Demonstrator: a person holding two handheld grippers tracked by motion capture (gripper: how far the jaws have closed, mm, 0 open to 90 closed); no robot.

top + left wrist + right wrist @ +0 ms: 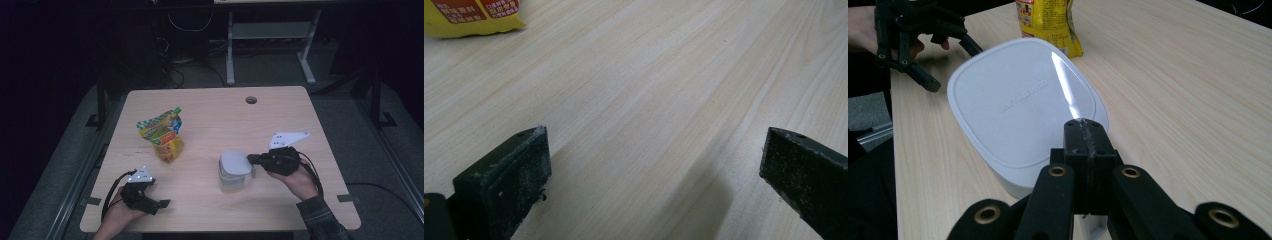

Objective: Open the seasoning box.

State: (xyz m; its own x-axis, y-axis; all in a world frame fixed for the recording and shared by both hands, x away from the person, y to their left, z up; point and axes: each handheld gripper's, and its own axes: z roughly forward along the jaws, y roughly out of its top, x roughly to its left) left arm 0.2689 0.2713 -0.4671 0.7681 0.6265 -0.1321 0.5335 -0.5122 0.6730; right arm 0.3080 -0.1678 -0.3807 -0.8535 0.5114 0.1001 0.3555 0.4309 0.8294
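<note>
While embossed, white lid (1023,100) lettering unreadable.

Dim room, dark grey floor (350,125); pale wood-grain surface (280,115) with a round cable hole (251,99) near its far edge; behind it a white-framed desk (270,35), cables (190,60) trailing beneath.

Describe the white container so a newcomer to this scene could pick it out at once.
Start at the light wooden table and look to its near right part, just ahead of the right gripper, whose shut tips meet the lid's edge. There stands the white container, a rounded box with a smooth lid. Its only neighbour, the yellow snack bag, is colourful and crinkled.
</note>
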